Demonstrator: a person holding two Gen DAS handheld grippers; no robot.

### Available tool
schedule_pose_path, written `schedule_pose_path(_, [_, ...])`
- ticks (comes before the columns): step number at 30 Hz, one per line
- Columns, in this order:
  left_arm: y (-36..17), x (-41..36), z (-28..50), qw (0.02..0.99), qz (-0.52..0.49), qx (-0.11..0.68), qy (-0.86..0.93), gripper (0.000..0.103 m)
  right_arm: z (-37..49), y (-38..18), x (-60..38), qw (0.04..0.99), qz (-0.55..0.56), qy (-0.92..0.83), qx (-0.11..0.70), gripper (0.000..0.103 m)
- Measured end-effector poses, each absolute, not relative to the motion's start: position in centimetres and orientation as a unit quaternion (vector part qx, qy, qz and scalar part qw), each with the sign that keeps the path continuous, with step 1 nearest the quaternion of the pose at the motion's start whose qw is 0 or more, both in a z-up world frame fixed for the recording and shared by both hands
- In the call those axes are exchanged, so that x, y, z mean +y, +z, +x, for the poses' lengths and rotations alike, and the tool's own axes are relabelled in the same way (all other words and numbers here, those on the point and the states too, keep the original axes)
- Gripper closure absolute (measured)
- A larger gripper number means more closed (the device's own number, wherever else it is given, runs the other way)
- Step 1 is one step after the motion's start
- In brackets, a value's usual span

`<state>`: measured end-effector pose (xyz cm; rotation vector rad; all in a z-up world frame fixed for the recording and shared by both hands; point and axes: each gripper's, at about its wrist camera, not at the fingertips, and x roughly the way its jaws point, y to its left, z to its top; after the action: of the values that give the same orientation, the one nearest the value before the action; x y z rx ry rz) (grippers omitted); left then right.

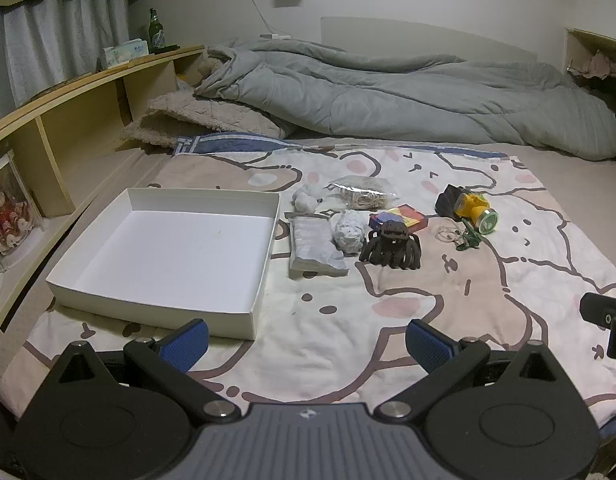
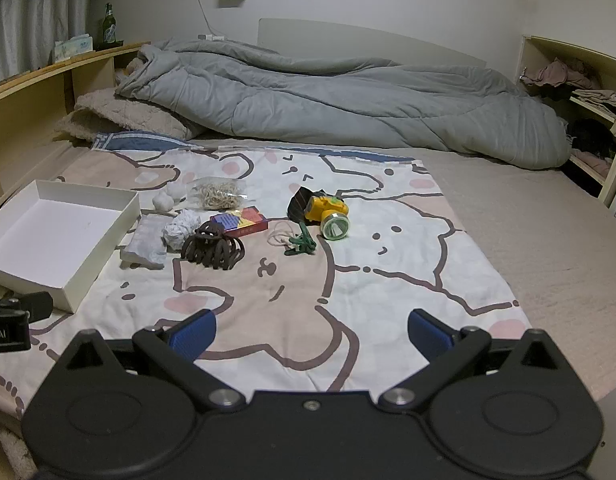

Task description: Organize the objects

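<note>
An empty white box [image 1: 108, 280] [image 2: 104, 248] lies on a cartoon-print blanket [image 1: 347, 328] [image 2: 292, 304] on a bed. Right of it sits a cluster: a brown hair claw [image 1: 391, 246] [image 2: 212, 249], a tissue pack [image 1: 313, 246] [image 2: 146, 242], a crumpled paper ball [image 1: 349, 232] [image 2: 180, 229], a bag of rubber bands [image 1: 361, 194] [image 2: 218, 194], a red card box [image 1: 399, 216] [image 2: 242, 220], a yellow headlamp [image 1: 473, 210] [image 2: 327, 214] and a green clip [image 1: 469, 240] [image 2: 302, 244]. My left gripper [image 1: 308, 342] and right gripper [image 2: 311, 334] hover open and empty, short of the cluster.
A grey duvet [image 1: 387, 92] [image 2: 327, 96] is bunched across the far end of the bed. A wooden shelf [image 1: 68, 120] runs along the left, with a green bottle [image 1: 156, 30]. Another shelf with clothes [image 2: 579, 92] stands at the right.
</note>
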<state>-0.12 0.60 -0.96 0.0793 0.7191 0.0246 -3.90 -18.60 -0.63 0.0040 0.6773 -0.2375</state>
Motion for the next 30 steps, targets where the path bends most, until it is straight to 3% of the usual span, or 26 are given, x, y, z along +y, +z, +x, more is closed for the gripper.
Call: schedule_pose_path(30, [-0.95, 0.36, 0.05, 0.935, 0.039, 0.353, 0.007, 0.000, -3.71, -1.17, -18.31, 0.935, 0.002, -0.119, 0.335, 0.000])
